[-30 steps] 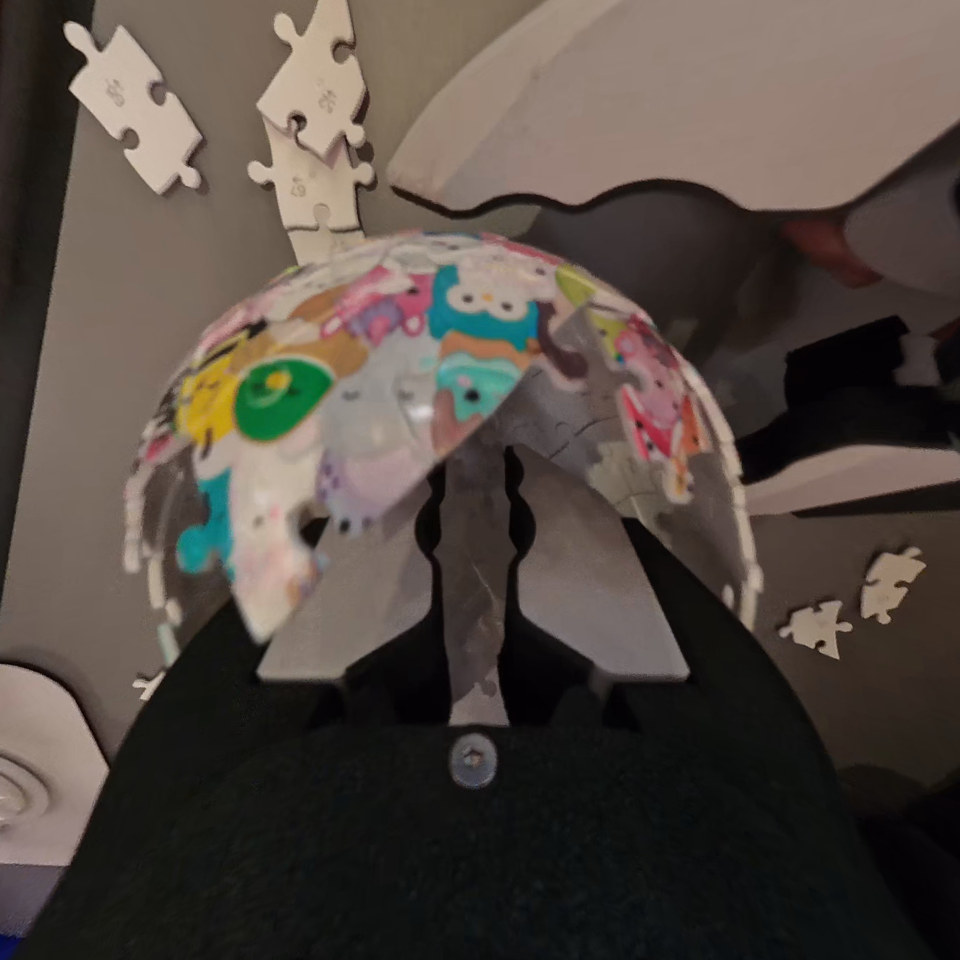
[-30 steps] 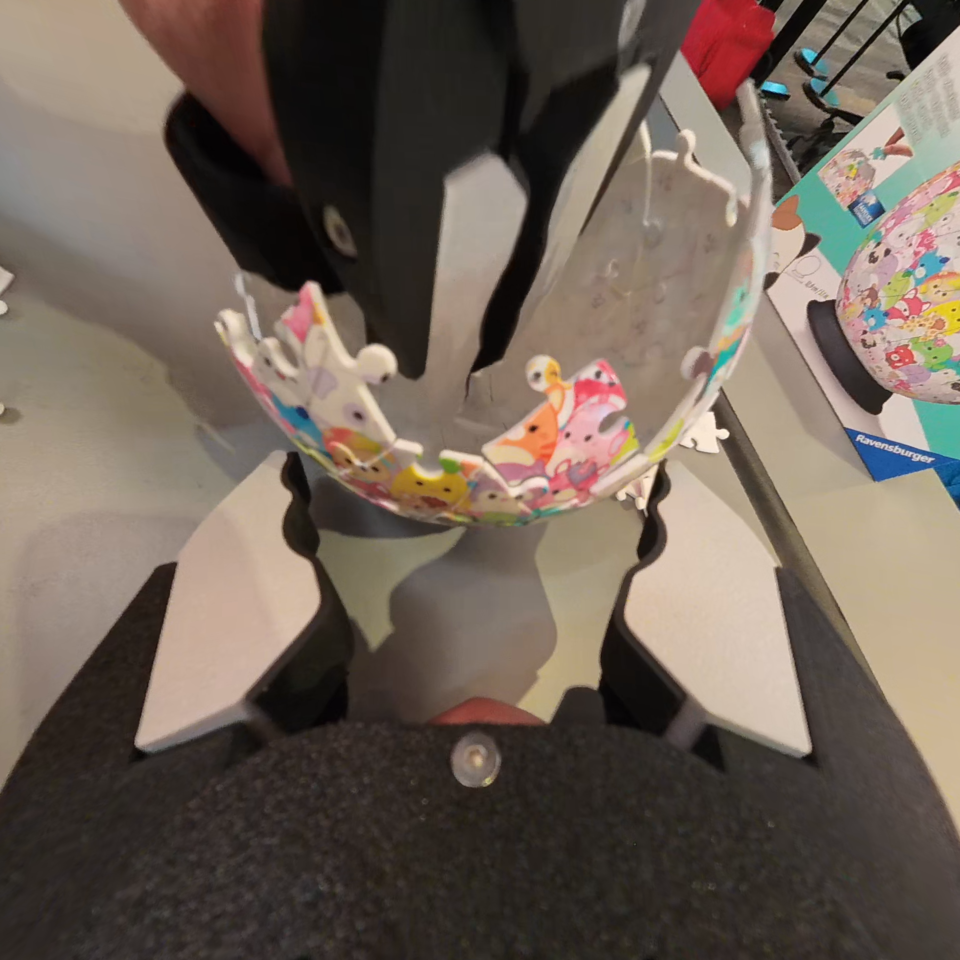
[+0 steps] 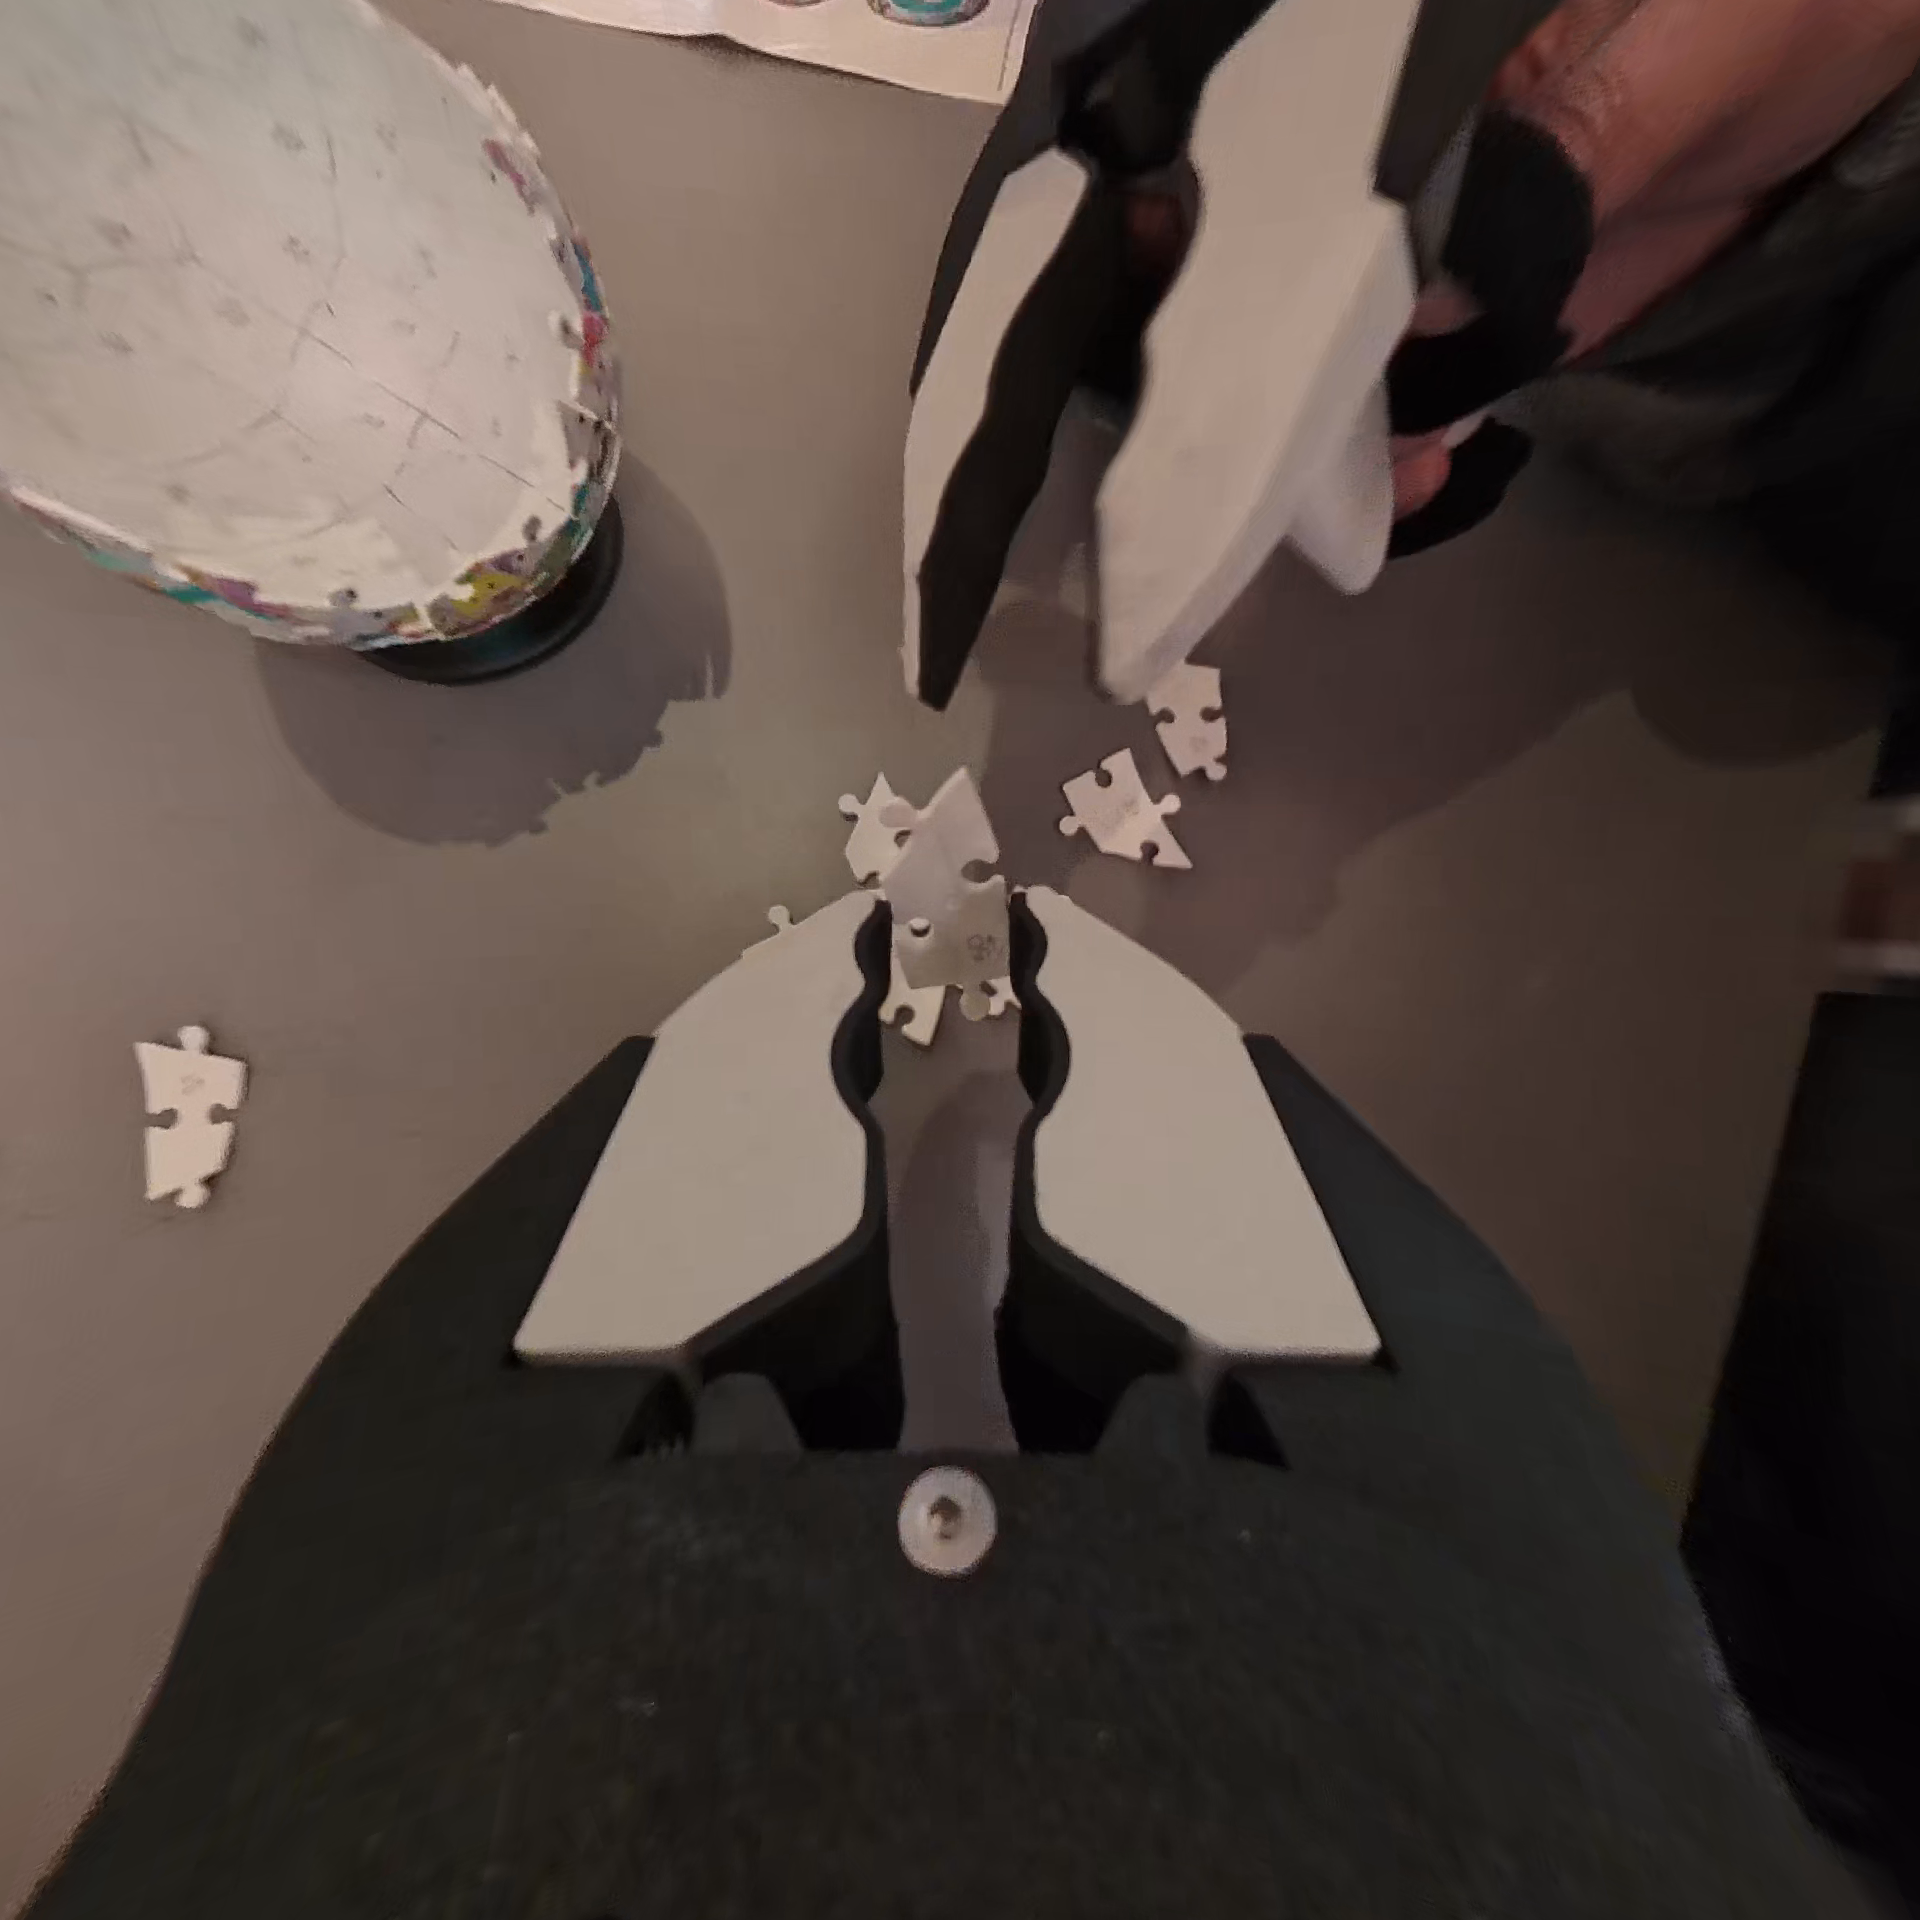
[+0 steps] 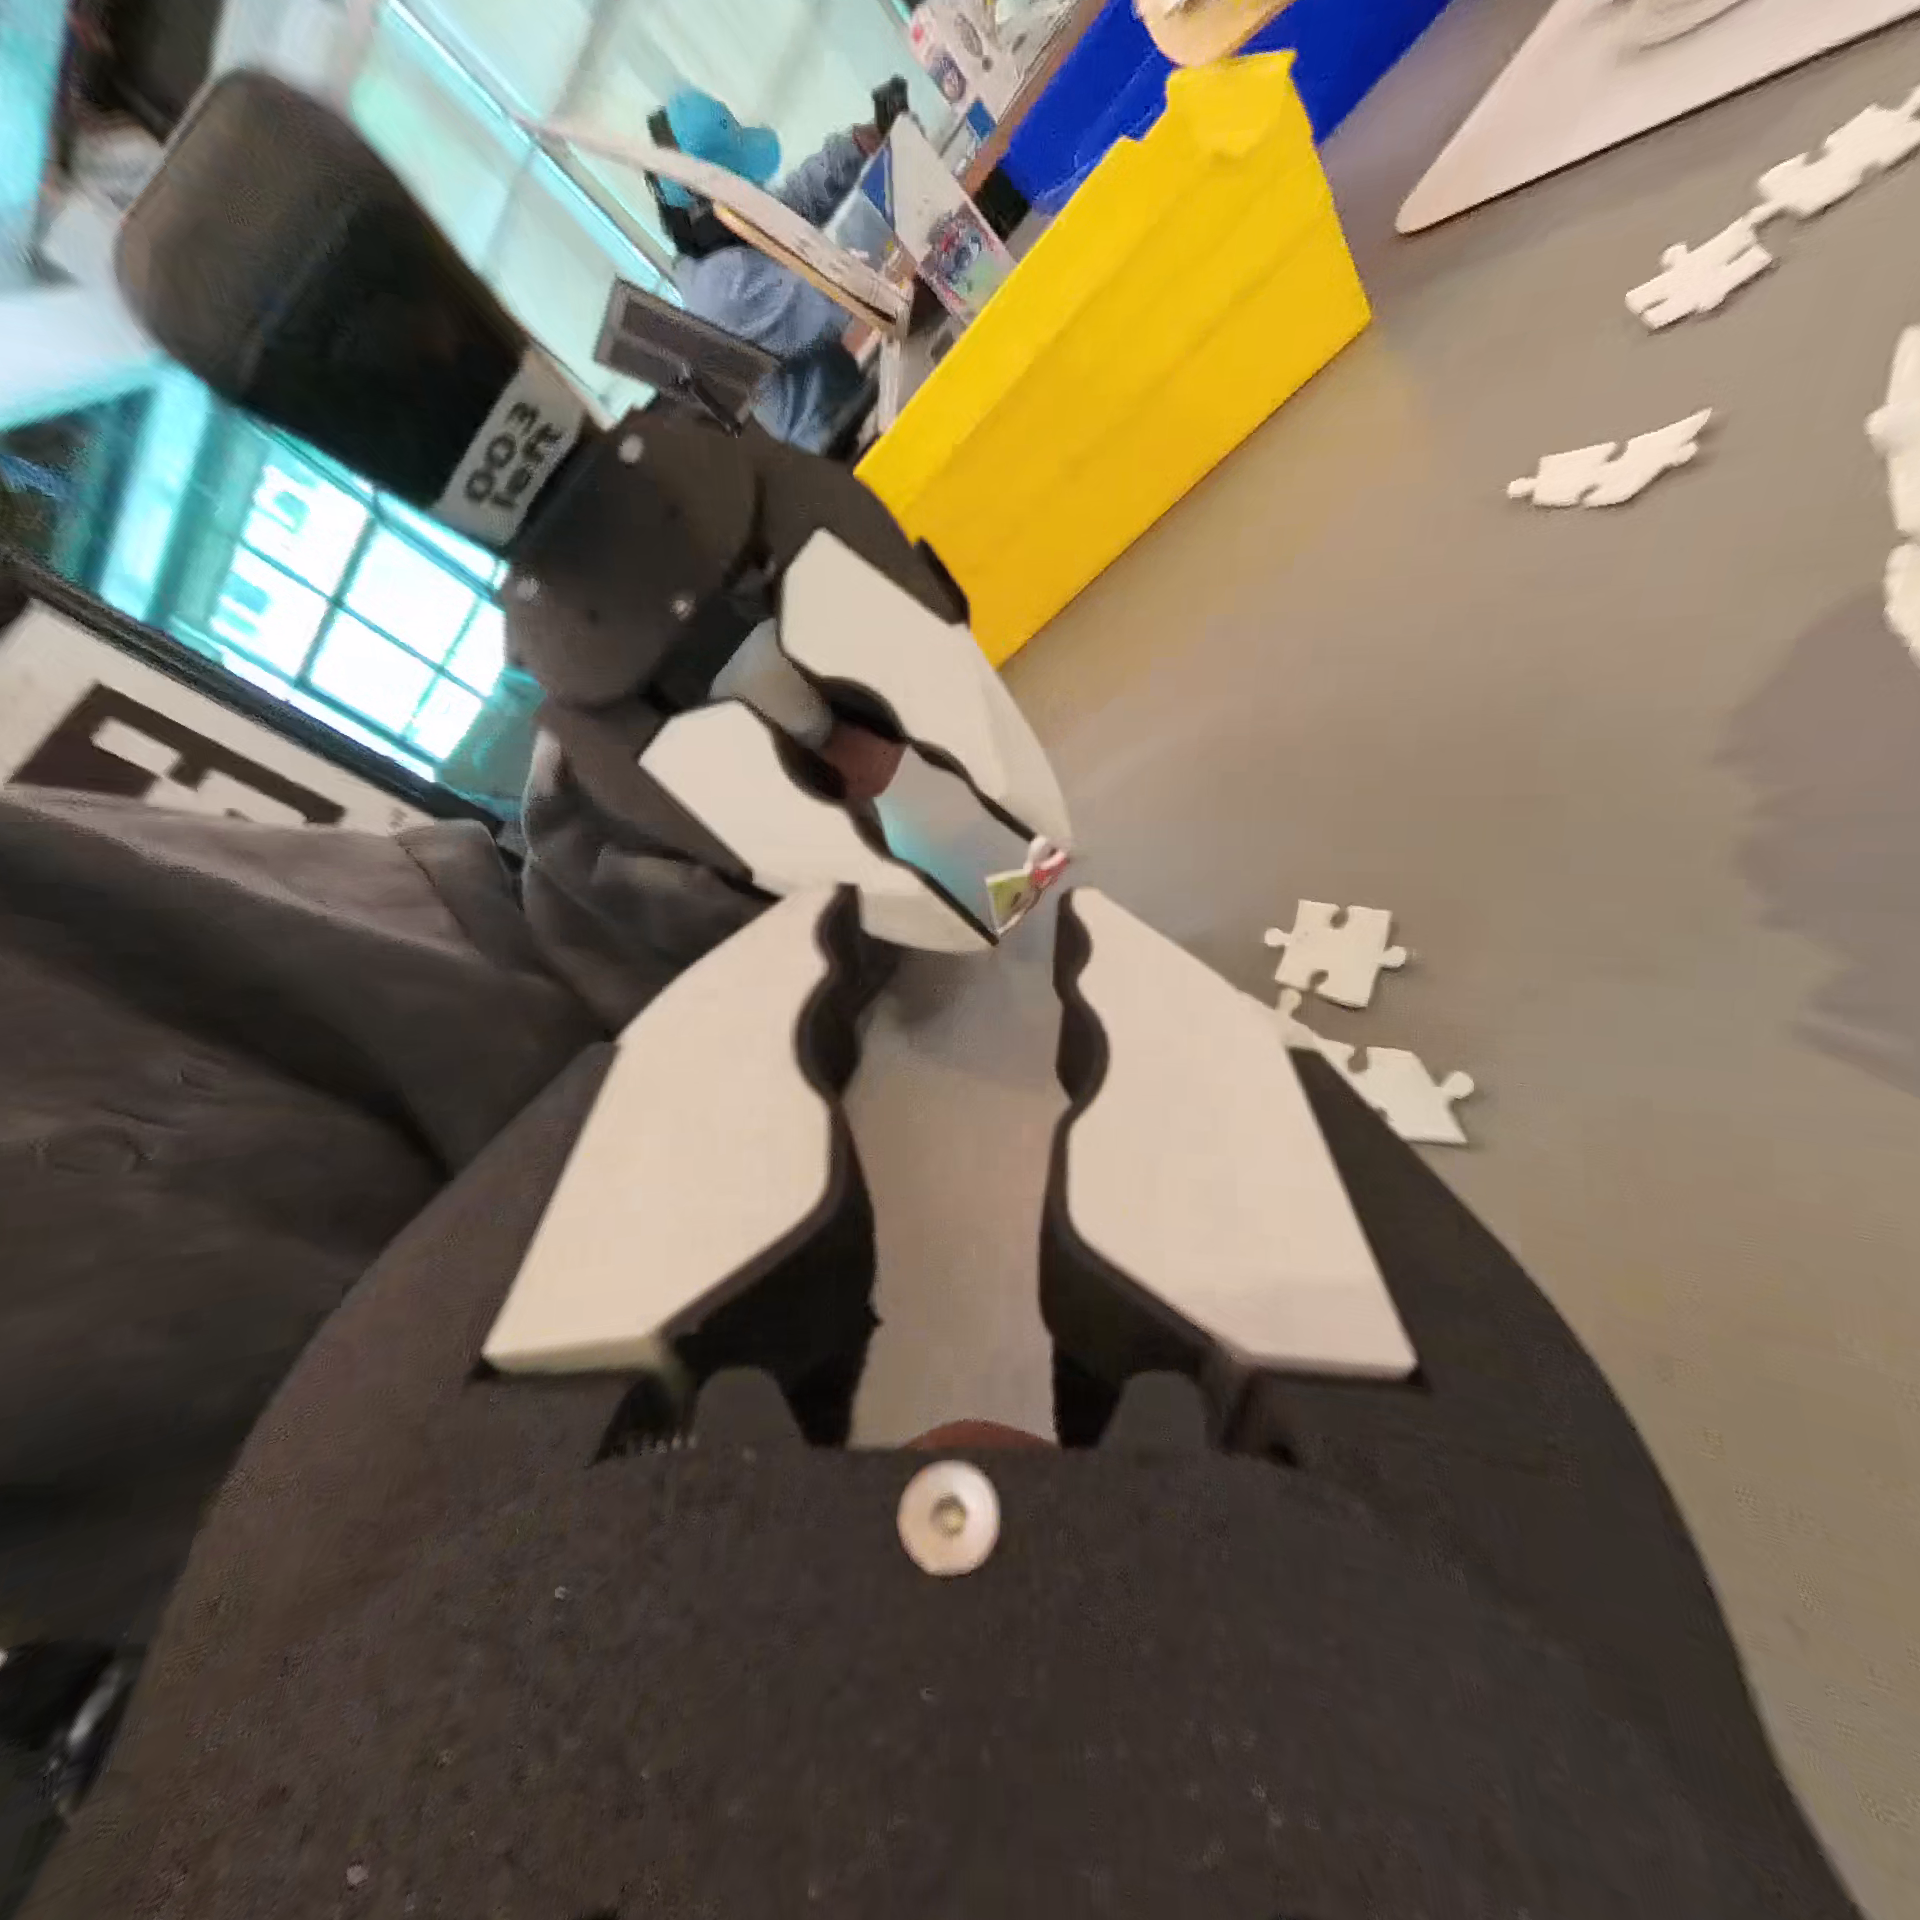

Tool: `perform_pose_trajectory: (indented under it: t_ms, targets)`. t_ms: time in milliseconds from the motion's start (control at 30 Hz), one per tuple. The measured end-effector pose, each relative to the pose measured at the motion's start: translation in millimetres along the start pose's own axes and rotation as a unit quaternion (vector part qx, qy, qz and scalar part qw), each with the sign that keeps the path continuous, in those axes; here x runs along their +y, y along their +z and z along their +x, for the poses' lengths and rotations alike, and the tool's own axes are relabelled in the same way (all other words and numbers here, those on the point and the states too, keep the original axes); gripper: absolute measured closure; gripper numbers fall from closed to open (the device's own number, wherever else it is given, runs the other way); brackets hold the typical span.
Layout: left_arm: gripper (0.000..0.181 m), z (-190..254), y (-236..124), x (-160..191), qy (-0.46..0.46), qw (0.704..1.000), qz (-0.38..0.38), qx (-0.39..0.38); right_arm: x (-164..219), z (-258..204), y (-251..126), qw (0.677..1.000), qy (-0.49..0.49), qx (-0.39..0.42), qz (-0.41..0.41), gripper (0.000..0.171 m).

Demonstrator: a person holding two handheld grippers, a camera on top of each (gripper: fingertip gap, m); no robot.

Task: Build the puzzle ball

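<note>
The half-built puzzle ball (image 3: 281,301) stands on its black stand (image 3: 499,644) at the far left, white inside facing me. My left gripper (image 3: 951,920) is shut on one puzzle piece (image 3: 940,873), held upright just above the grey table. In the right wrist view the piece (image 4: 1018,891) shows its coloured face between the left gripper's fingers (image 4: 810,831). My right gripper (image 4: 961,914) is open and empty, tips pointing at that piece. It also shows in the left wrist view (image 3: 1023,686), hovering above loose pieces.
Loose white pieces lie on the table (image 3: 1122,816) (image 3: 1195,717) (image 3: 192,1117) (image 4: 1335,951) (image 4: 1605,468). A yellow box (image 4: 1122,395) and a blue bin (image 4: 1091,114) stand behind. A white board (image 4: 1662,94) lies far right. A person sits in the background.
The left gripper held the ball shell in the air before; now the shell sits on its stand and the gripper holds a single piece. The right gripper has narrowed and left the shell.
</note>
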State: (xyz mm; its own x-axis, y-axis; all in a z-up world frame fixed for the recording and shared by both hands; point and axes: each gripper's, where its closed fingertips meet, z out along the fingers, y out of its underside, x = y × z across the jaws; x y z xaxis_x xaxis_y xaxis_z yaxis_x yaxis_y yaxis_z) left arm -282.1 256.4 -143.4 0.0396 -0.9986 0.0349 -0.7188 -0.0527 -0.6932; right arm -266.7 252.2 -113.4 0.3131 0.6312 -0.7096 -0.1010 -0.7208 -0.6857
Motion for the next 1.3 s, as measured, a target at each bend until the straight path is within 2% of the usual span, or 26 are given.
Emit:
perform_pose_trajectory:
  t_ms: [33,100,167,200,267,300,433,567,667,733,833,867,900,1000,1133,1167,1200,1300]
  targets:
    - [0.16,1.0,-0.8,-2.9,0.01,1.0,0.004,-0.01,2.2,3.5,2.9,1.0,0.003,0.014,-0.006,0.142]
    - [0.16,4.2,-1.9,-7.8,0.023,0.999,0.01,-0.02,9.8,10.0,10.3,0.998,-0.02,0.053,-0.032,0.142]
    - [0.16,2.5,-2.2,-8.6,0.034,0.999,0.005,-0.043,11.1,1.5,16.7,0.998,-0.024,0.042,-0.04,0.161]
    - [0.16,-0.5,-2.5,-7.9,0.04,0.998,0.003,-0.058,9.4,7.8,14.7,0.996,-0.026,0.071,-0.043,0.167]
    - [0.169,-3.9,-5.2,-8.1,0.045,0.996,0.011,-0.074,1.2,15.7,4.4,0.992,-0.041,0.114,-0.023,0.169]
    - [0.166,-7.5,-8.4,-10.0,0.04,0.995,0.023,-0.084,-2.2,15.2,-1.5,0.992,-0.042,0.119,-0.013,0.169]
    - [0.163,-35.0,-22.9,-25.6,-0.003,0.992,0.073,-0.098,-14.9,20.2,-45.5,0.971,-0.137,0.198,0.016,0.169]
    - [0.151,-95.9,-17.7,-52.9,-0.029,0.993,0.062,-0.1,-51.4,36.4,-103.8,0.906,-0.253,0.336,0.048,0.169]
    - [0.147,-131.4,-1.2,-89.6,0.0,0.995,0.063,-0.074,-61.0,62.0,-121.3,0.893,-0.234,0.38,0.053,0.169]
    - [0.147,-137.4,16.5,-108.7,0.035,0.998,0.037,-0.027,-49.6,76.0,-117.4,0.902,-0.203,0.38,0.043,0.169]
    - [0.151,-141.5,41.1,-129.9,0.132,0.991,0.008,-0.009,-21.7,80.5,-97.1,0.916,-0.185,0.355,0.025,0.169]
    - [0.158,-140.8,47.7,-132.3,0.166,0.986,-0.006,-0.007,-13.1,80.9,-92.8,0.914,-0.19,0.357,0.016,0.169]
    - [0.165,-141.4,53.1,-133.1,0.197,0.98,-0.022,-0.011,-6.0,78.9,-88.9,0.914,-0.196,0.356,0.011,0.169]
    - [0.165,-149.9,58.8,-139.4,0.277,0.958,-0.043,-0.052,7.0,68.2,-85.5,0.913,-0.214,0.348,-0.001,0.169]
    - [0.165,-154.1,56.8,-146.8,0.33,0.94,-0.035,-0.074,10.2,64.9,-102.8,0.902,-0.228,0.367,-0.003,0.169]
    - [0.159,-153.9,57.4,-146.7,0.34,0.937,-0.036,-0.08,9.4,63.7,-107.9,0.902,-0.225,0.369,0.004,0.169]
    - [0.155,-154.6,58.2,-146.5,0.352,0.931,-0.035,-0.092,8.4,62.4,-112.9,0.903,-0.221,0.369,0.013,0.169]
    - [0.156,-161.2,62.9,-144.6,0.398,0.906,-0.03,-0.143,9.3,62.9,-126.9,0.904,-0.211,0.371,0.026,0.169]
